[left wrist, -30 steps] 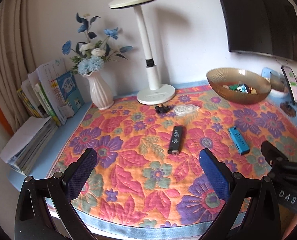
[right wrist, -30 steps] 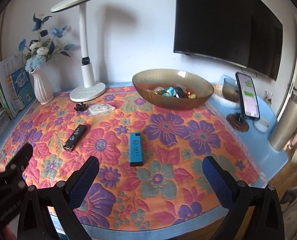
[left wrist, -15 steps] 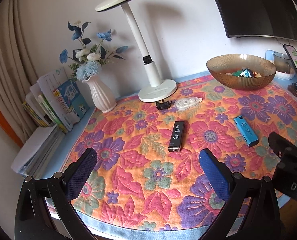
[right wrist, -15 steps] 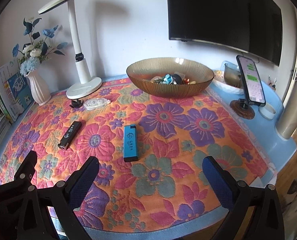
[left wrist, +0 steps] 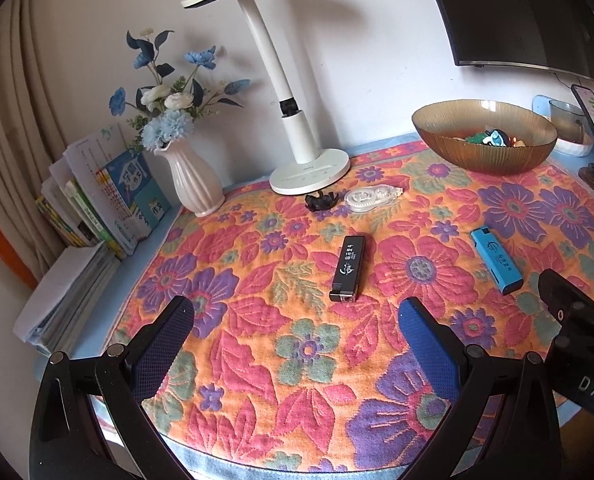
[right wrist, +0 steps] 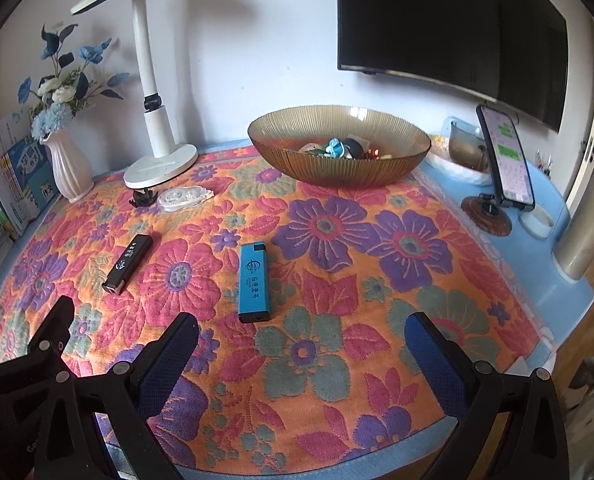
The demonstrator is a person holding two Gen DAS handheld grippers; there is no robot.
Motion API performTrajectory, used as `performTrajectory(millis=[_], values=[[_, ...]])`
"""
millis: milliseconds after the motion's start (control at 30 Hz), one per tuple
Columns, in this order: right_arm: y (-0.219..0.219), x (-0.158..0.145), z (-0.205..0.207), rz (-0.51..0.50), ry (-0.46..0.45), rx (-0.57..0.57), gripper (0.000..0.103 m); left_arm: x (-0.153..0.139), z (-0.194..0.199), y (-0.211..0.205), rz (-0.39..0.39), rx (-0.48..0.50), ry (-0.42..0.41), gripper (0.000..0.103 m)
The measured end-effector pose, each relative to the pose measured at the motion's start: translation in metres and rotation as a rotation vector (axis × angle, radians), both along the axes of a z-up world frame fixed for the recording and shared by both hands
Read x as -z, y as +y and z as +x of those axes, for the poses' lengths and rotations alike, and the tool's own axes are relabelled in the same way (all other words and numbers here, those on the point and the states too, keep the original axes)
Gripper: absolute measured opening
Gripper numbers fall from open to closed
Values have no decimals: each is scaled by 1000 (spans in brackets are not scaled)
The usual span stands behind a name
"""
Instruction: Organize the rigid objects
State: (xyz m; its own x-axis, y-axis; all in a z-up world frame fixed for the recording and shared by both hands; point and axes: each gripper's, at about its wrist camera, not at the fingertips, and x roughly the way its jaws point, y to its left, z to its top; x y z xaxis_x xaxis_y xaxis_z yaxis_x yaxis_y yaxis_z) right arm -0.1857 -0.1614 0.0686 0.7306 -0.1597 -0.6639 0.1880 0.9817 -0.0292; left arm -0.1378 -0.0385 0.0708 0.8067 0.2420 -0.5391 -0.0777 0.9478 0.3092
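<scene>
A black lighter (left wrist: 348, 268) (right wrist: 128, 258) and a blue lighter (left wrist: 496, 260) (right wrist: 253, 282) lie flat on the floral cloth (left wrist: 297, 320). A clear correction-tape dispenser (left wrist: 371, 197) (right wrist: 183, 197) and a small black clip (left wrist: 320, 201) (right wrist: 143, 197) lie by the lamp base. An amber glass bowl (left wrist: 485, 158) (right wrist: 339, 168) holds several small items. My left gripper (left wrist: 295, 340) is open and empty, just short of the black lighter. My right gripper (right wrist: 301, 354) is open and empty, just short of the blue lighter.
A white desk lamp (left wrist: 309, 168), a white vase of blue flowers (left wrist: 193, 184) and leaning books (left wrist: 109, 200) stand at the back left. A phone on a stand (right wrist: 505, 160), a small dish (right wrist: 461, 152) and a steel tumbler (right wrist: 585, 216) are at the right. A TV (right wrist: 453, 20) hangs above.
Both grippers have moved forward and lower over the cloth, so both lighters now lie closer to the fingertips. Both stay open; no object has moved.
</scene>
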Motion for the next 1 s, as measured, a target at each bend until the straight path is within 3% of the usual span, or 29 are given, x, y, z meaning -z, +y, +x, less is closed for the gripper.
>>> performTrajectory(millis=[233, 400, 500, 567, 700, 767, 1000], values=[[12, -2, -1, -52, -22, -109, 103, 6, 17, 27, -137, -29, 90, 102], [-4, 3, 15, -9, 31, -129, 101, 11, 27, 42, -205, 37, 148, 102], [-7, 4, 27, 51, 71, -180, 88, 12, 42, 42, -228, 109, 184, 97], [-6, 4, 39, 97, 99, -220, 84, 13, 56, 37, -221, 163, 209, 83], [-7, 13, 59, 134, 152, -236, 81, 24, 88, 32, -244, 215, 279, 71], [-8, 23, 69, 117, 186, -218, 70, 33, 101, 28, -232, 224, 303, 63], [2, 47, 97, 56, 237, -213, 53, 51, 122, 29, -242, 201, 337, 62]])
